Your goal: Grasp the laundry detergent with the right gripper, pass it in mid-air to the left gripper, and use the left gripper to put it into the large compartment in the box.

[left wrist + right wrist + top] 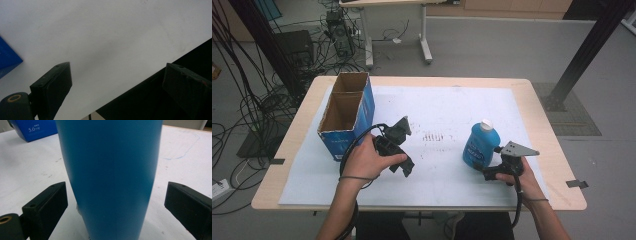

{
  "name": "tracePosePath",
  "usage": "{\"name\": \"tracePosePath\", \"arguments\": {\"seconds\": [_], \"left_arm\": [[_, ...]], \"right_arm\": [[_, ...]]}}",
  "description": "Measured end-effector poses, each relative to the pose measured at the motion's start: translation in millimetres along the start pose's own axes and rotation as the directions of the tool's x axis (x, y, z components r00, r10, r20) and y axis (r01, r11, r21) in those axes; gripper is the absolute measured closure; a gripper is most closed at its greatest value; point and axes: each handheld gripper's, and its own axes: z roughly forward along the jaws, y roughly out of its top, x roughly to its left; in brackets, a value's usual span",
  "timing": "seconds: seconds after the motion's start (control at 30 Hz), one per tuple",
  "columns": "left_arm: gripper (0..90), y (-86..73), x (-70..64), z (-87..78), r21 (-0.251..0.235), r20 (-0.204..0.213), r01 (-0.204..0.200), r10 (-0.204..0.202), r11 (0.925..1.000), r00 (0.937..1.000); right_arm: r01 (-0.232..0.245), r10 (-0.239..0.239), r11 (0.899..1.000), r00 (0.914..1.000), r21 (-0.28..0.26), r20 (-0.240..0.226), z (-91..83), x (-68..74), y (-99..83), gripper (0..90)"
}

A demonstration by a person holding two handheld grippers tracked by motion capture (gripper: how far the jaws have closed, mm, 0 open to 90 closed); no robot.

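1. A blue bottle [481, 144] with a white cap stands upright on the white sheet [447, 110] that covers the worktop [537, 115], towards the sheet's right side.
2. In the right gripper view the blue bottle [110, 177] rises between the two black jaws, which are spread wide, with a gap of white sheet [30, 165] on each side of it; neither jaw touches it.
3. The right hand-held gripper [492, 165] sits just beside the bottle's base on the near-right side, held by the person's right hand [519, 177], with its grey three-cornered plate on top.
4. The left hand-held gripper [404, 167] is held by the left hand [367, 160] over the sheet near its middle-left, well apart from the bottle. A black cable loops back from it along the forearm.
5. In the left gripper view its jaws stand far apart with nothing between them, over bare white sheet [105, 37] and the sheet's near edge; a blue corner of the box [7, 60] shows at the left.
6. An open blue cardboard box [347, 115] with two compartments stands at the worktop's far-left part, near the left hand-held gripper.
7. Beyond the worktop, cables lie on the grey floor [492, 45].
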Motion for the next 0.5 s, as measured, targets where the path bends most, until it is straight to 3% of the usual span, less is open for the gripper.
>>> {"name": "tracePosePath", "arguments": {"seconds": [0.5], "left_arm": [[9.1,-5.1,2.0,-1.9,0.0,0.003,0.006,-0.006,1.0,1.0]], "right_arm": [[-0.015,0.015,1.0,0.9999,-0.022,0.008,10.4,2.2,-2.4,4.7]]}}
